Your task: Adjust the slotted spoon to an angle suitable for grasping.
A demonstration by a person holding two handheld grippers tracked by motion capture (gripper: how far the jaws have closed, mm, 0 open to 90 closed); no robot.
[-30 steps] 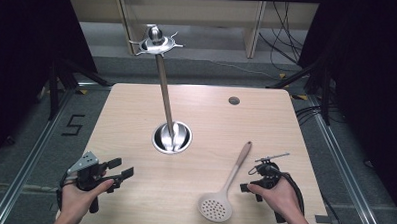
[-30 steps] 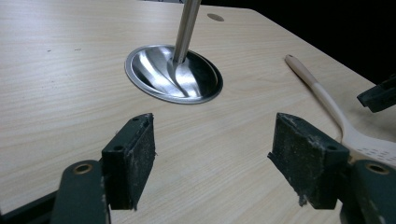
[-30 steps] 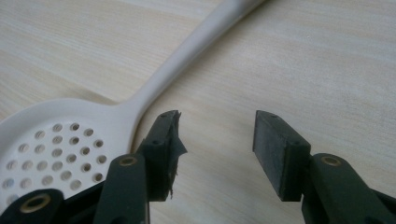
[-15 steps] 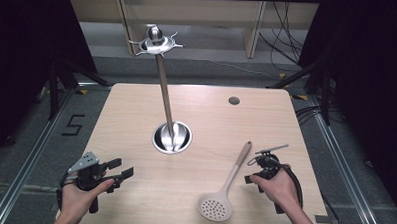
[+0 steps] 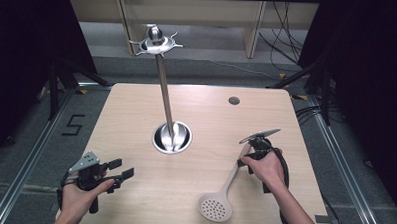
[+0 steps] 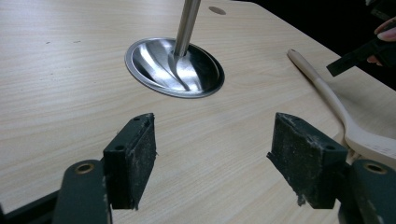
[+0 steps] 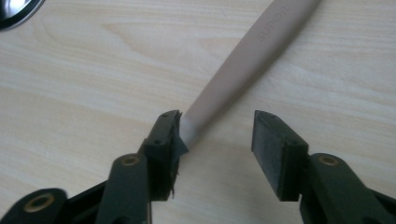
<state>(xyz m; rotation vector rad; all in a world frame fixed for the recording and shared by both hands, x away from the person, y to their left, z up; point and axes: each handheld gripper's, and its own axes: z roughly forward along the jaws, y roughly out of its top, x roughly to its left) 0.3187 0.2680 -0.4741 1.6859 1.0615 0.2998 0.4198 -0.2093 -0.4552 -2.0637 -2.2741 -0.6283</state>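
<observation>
The right gripper [image 7: 217, 140] stands apart, jaws just reopened, astride the handle tip of the skimmer [image 5: 223, 190] – the left pad touching it. The skimmer lies flat, bowl toward seven o'clock, handle toward one. At ten o'clock, a steel stand [image 5: 171, 139] – its dish holds just the pole

The worktop [image 5: 136, 120] is pale wood-grain laminate with a smooth, matt face. The stand [image 5: 163, 93] is polished metal; its round base [image 6: 173, 66] is mirror-glossy and reflective. The slotted spoon [image 5: 225, 190] looks like beige plastic, smooth and matt. The fingers [image 6: 134, 158] carry black pads, matt, rough and frayed at the edges.
</observation>
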